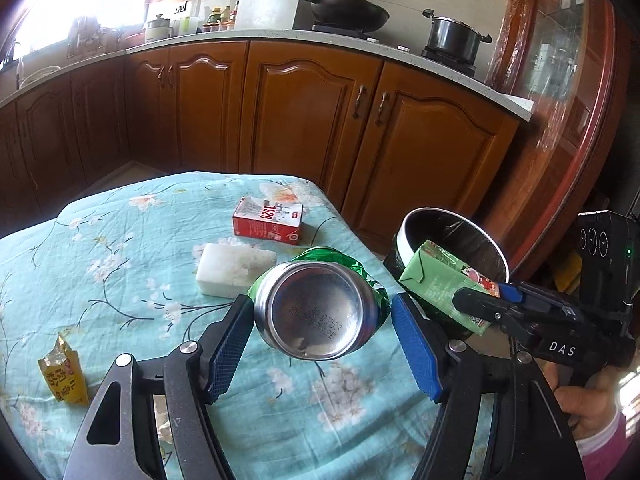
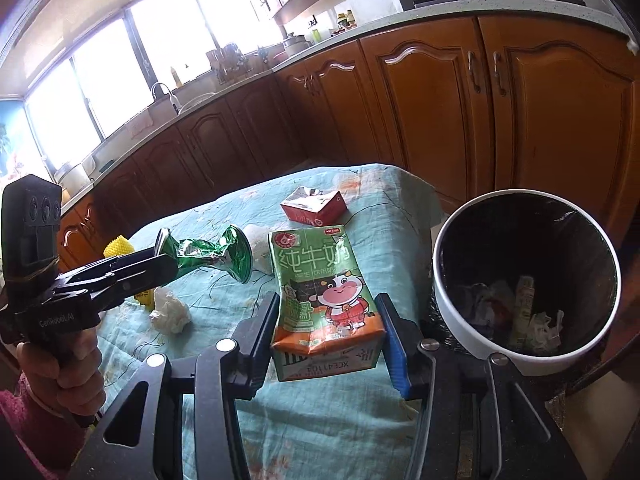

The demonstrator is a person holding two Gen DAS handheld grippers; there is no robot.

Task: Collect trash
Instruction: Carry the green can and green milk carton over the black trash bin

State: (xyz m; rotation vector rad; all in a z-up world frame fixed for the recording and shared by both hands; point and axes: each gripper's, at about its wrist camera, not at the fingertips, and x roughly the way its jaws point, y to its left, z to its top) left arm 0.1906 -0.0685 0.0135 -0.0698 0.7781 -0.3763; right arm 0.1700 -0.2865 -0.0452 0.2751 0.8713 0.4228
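My left gripper (image 1: 322, 320) is shut on a crushed green can (image 1: 316, 314), held above the table with its silver base toward the camera; the can also shows in the right wrist view (image 2: 208, 254). My right gripper (image 2: 328, 316) is shut on a green milk carton (image 2: 324, 296), held just left of the trash bin (image 2: 524, 280). The carton shows in the left wrist view (image 1: 444, 284) in front of the bin (image 1: 452, 240). The white bin has a black liner and holds several pieces of trash.
On the floral tablecloth (image 1: 120, 280) lie a red carton (image 1: 268, 220), a white block (image 1: 232, 268), a yellow wrapper (image 1: 64, 372) and a crumpled white tissue (image 2: 170, 312). Wooden kitchen cabinets (image 1: 320, 112) stand behind the table, the bin off its right edge.
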